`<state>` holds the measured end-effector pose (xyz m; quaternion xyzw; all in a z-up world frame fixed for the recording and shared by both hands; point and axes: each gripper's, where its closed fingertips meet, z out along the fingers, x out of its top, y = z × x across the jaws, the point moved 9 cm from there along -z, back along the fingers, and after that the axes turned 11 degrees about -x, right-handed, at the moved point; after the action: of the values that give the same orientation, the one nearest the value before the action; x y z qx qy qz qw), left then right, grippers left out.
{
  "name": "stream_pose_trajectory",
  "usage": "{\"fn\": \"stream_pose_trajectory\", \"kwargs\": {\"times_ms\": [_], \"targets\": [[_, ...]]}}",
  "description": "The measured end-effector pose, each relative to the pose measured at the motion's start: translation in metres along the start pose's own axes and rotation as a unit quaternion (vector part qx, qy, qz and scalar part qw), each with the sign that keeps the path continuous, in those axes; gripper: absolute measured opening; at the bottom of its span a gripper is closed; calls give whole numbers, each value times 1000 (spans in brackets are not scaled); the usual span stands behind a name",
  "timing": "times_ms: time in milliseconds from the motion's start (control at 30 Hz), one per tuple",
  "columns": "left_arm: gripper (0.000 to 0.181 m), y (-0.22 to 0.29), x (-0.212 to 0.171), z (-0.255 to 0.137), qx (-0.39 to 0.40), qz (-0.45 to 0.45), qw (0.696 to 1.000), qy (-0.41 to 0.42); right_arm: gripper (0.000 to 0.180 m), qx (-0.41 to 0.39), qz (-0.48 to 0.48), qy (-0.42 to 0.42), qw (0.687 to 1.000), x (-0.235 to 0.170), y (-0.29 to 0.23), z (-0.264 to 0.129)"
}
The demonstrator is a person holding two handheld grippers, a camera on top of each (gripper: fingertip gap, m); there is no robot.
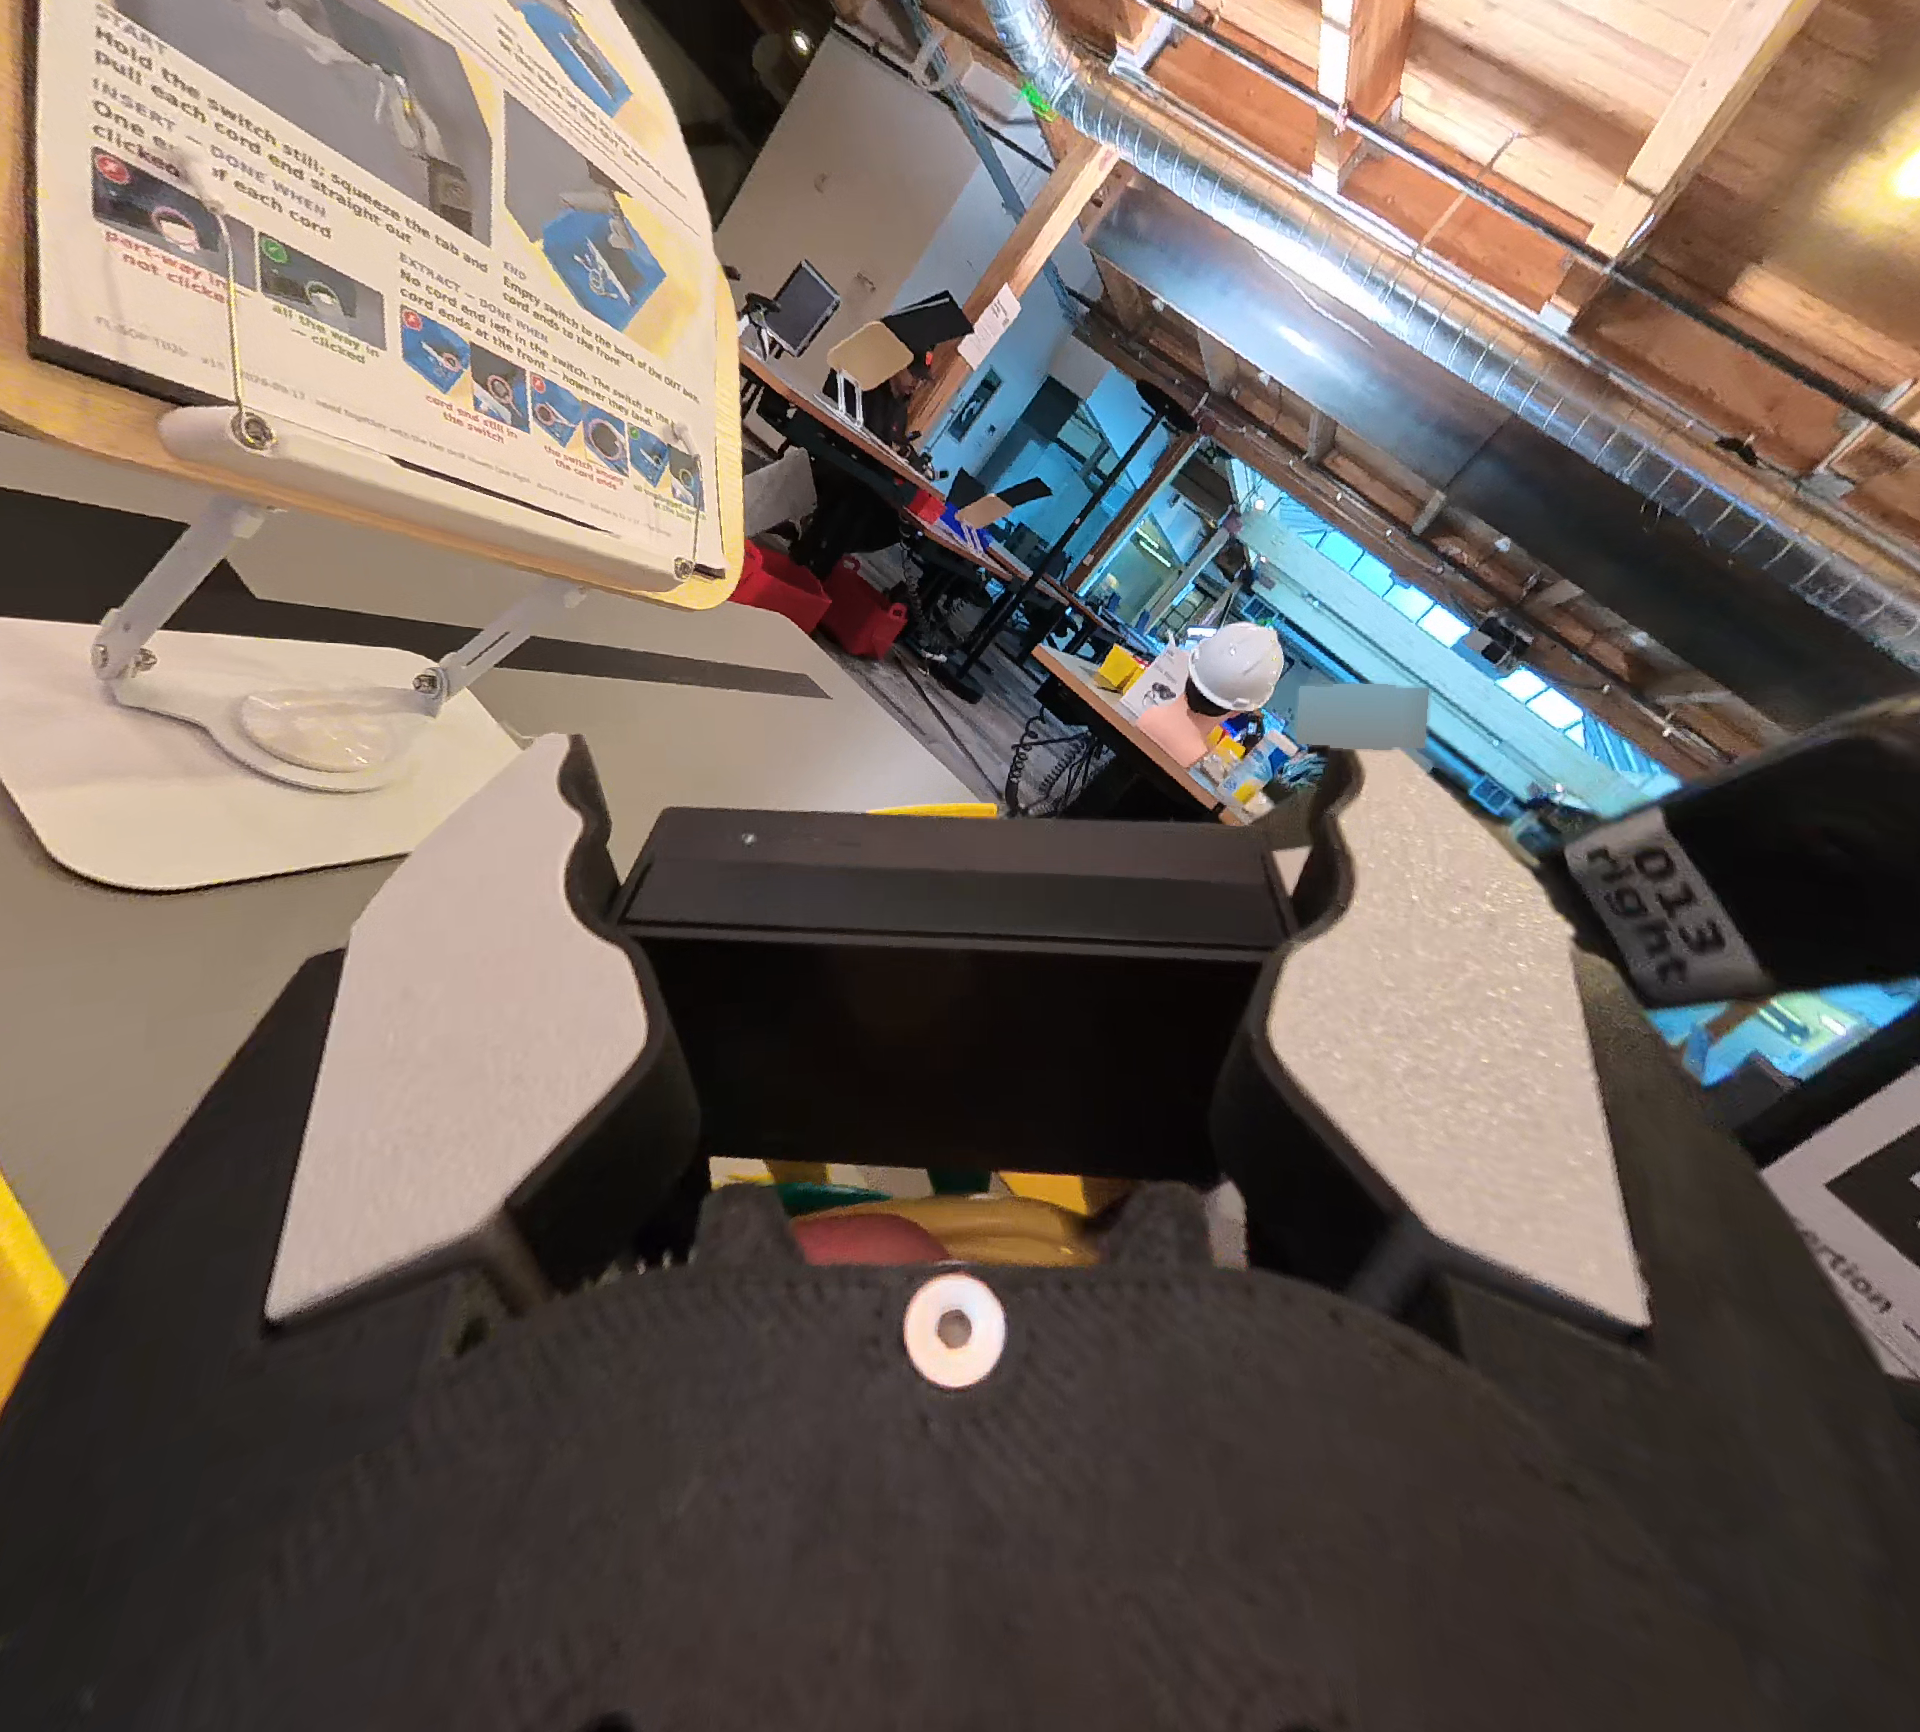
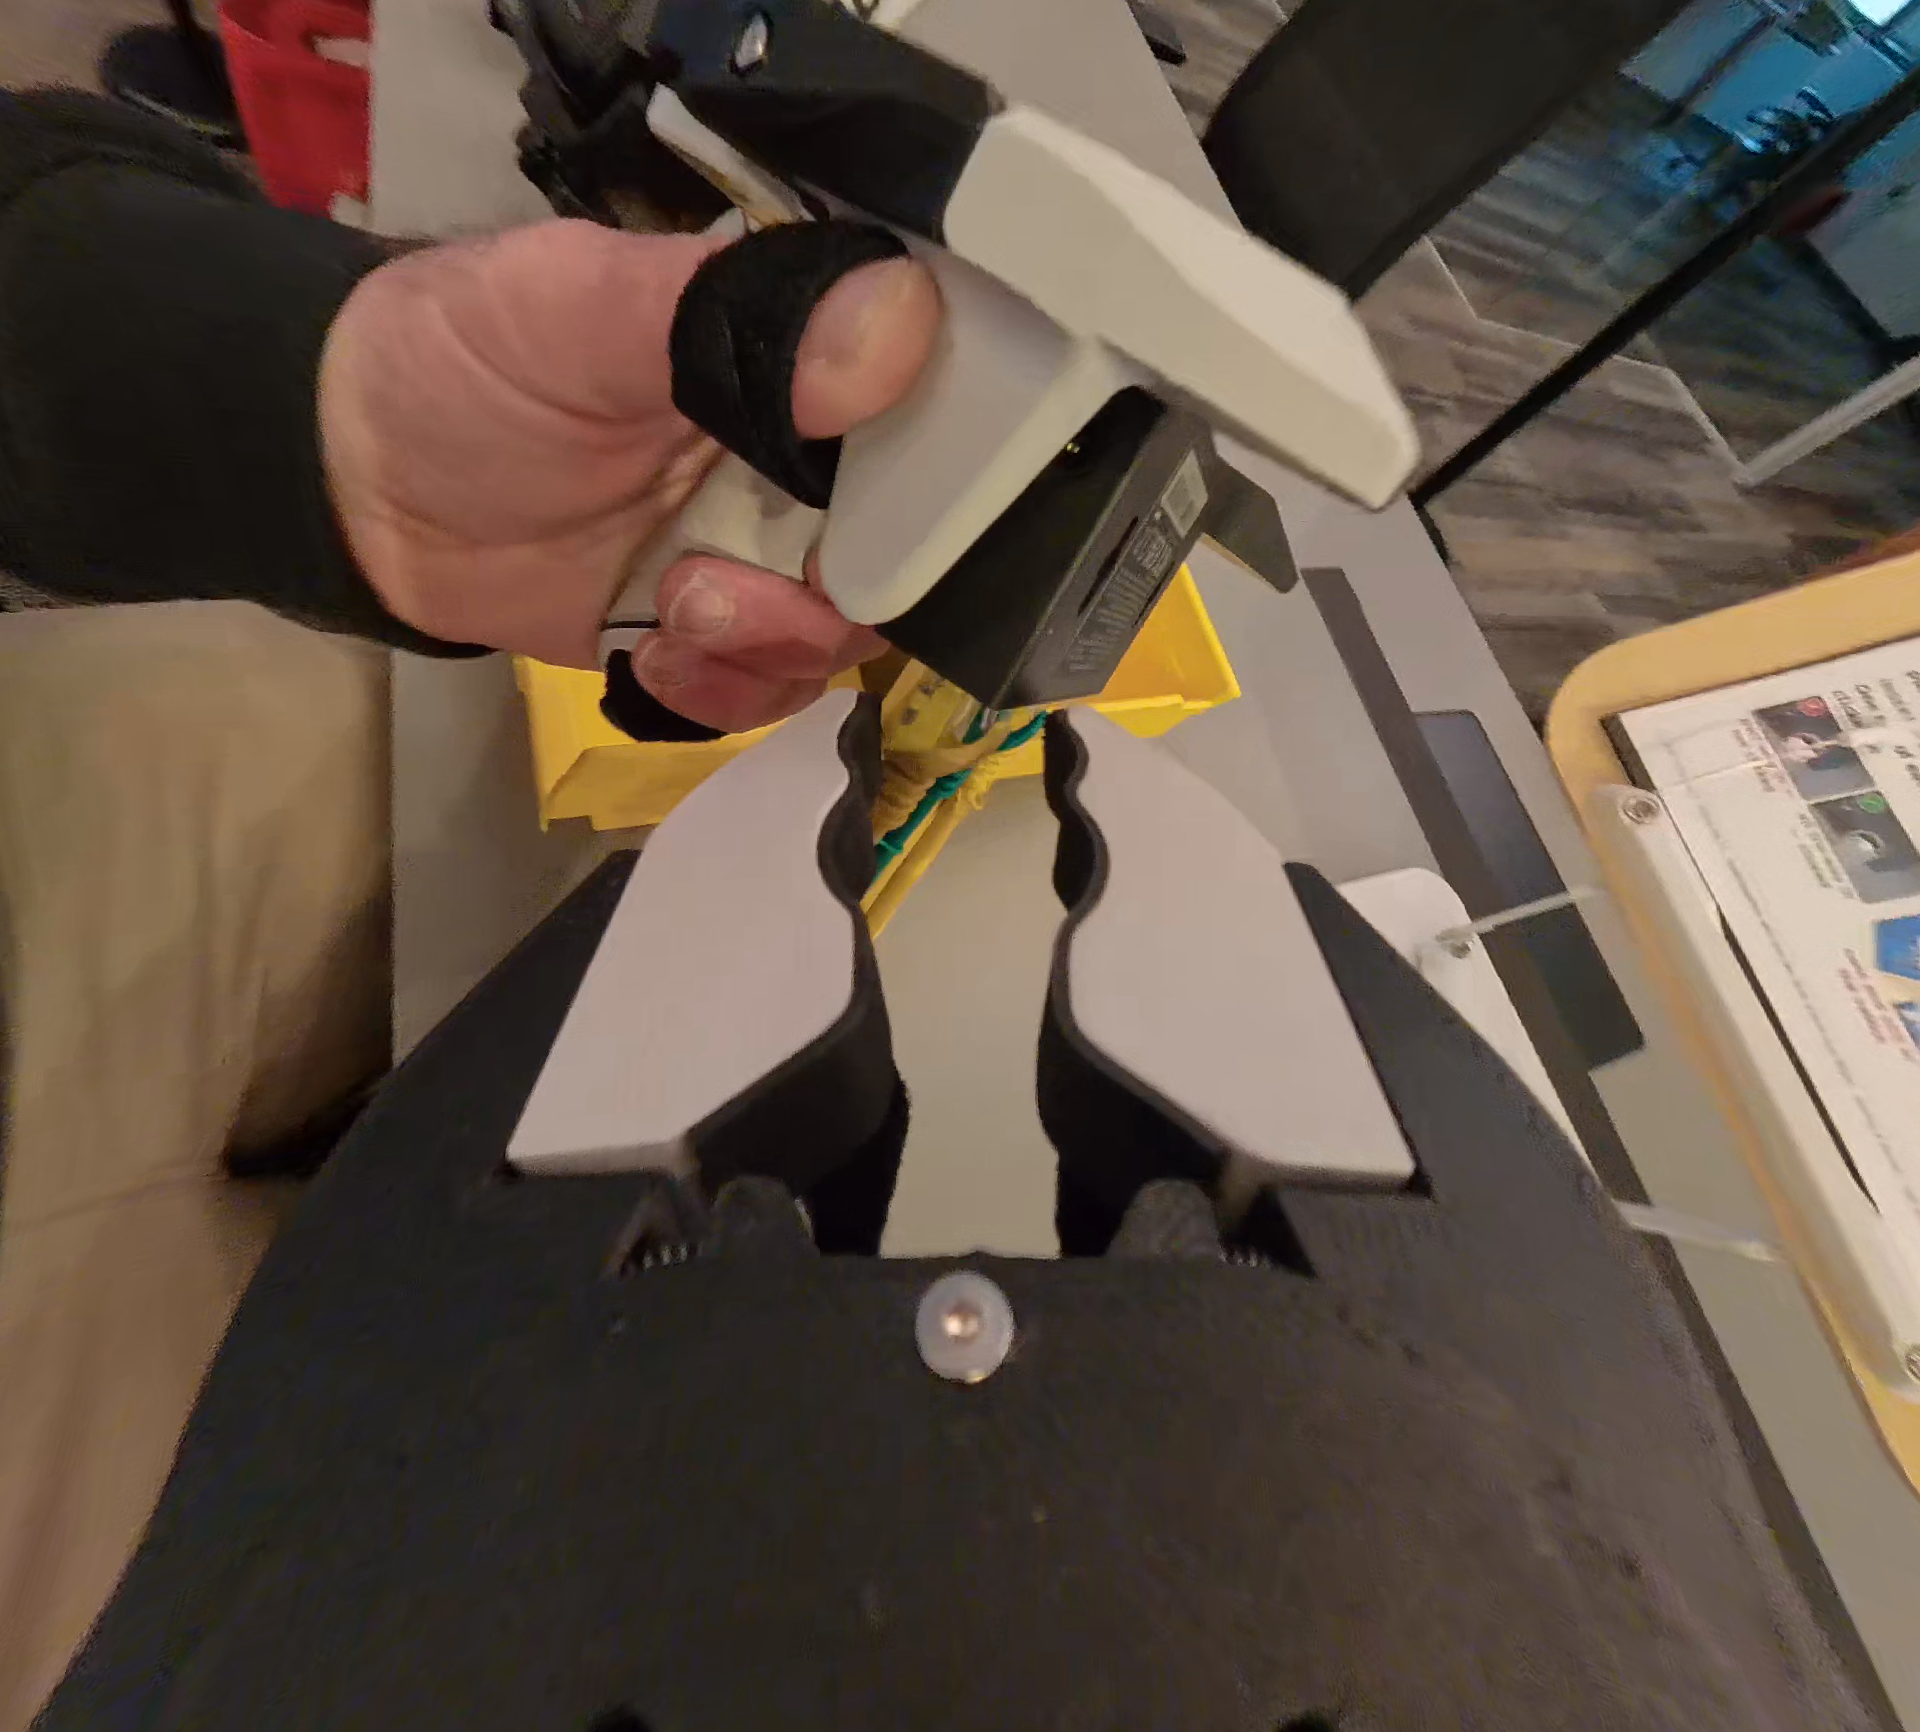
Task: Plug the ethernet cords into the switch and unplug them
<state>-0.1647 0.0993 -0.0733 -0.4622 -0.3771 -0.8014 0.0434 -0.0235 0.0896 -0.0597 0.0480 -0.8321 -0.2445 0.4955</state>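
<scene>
- The left tongs (image 1: 951, 944) are closed on the black switch (image 1: 951, 986), which is clamped across its width between the two fingers and held up in the air above the bench (image 1: 125, 976).
- In the right wrist view, the same switch (image 2: 1101, 581) is seen gripped in the left tongs (image 2: 1091, 477), tilted above a yellow bin (image 2: 623, 747); the tool is held by a bare hand (image 2: 540, 435).
- The right tongs (image 2: 961, 861) are partly open and nothing is held between them.
- Coloured ethernet cords (image 2: 935, 799) are seen in the yellow bin, just beyond the right fingertips.
- An instruction sheet on a wooden stand (image 1: 343, 207) is set on the bench to the left tongs' left.
</scene>
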Motion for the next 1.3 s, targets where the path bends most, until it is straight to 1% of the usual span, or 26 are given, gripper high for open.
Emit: {"fn": "stream_pose_trajectory", "kwargs": {"times_ms": [100, 167, 300, 367, 433, 567, 633, 667, 700, 733, 767, 800, 867, 900, 1000, 1067, 1167, 1300], "targets": [[125, 2, 1, 0, 10, 6, 1000, 10, 26, -42, -16, -5, 999, 0, -8, 5], [125, 2, 3, -3, 14, 5, 1000, 19, 23, -76, -31, 6, 997, 2, -11, 5], [126, 7, 4, -2, 4, 13, 1000, 22, 17, -136, -59, 26, 989, 3, -8, -1], [126, 9, 3, 0, -1, 21, 1000, 10, 16, -160, -84, 28, 983, 2, -4, -5], [126, 10, 1, 3, -5, 29, 1000, -1, 15, -170, -96, 26, 980, 1, 0, -8], [126, 9, -3, 9, -24, 48, 997, -59, 14, -181, -142, 24, 973, -4, 6, -14], [125, 10, -4, 12, -33, 73, 992, -99, 14, -172, -140, 23, 975, -6, 12, -17], [125, 11, -4, 12, -32, 101, 988, -112, 14, -159, -137, 23, 977, -7, 14, -19], [122, 13, -3, 12, -24, 146, 981, -126, 14, -148, -134, 22, 980, -8, 17, -21], [112, 15, -1, 12, -12, 198, 969, -148, 14, -135, -123, 19, 983, -10, 20, -23], [111, 19, 2, 11, 3, 251, 954, -166, 14, -118, -117, 22, 986, -12, 23, -25], [110, 25, 4, 10, 4, 305, 935, -180, 14, -97, -118, 31, 988, -13, 23, -27], [85, 40, 2, 9, -25, 400, 891, -214, 14, -73, -109, 29, 991, -16, 25, -29], [78, 46, -1, 9, -34, 439, 867, -233, 14, -65, -108, 34, 991, -16, 26, -30], [63, 51, -10, 8, -28, 511, 803, -307, 14, -46, -128, 55, 989, -11, 23, -37], [44, 59, -17, 8, -55, 538, 779, -318, 14, -33, -154, 53, 986, -9, 20, -40], [32, 64, -26, 9, -60, 573, 744, -339, 14, -26, -179, 44, 983, -11, 18, -41], [30, 70, -28, 9, -66, 586, 740, -323, 15, -43, -207, 62, 976, -11, 18, -48]]}}
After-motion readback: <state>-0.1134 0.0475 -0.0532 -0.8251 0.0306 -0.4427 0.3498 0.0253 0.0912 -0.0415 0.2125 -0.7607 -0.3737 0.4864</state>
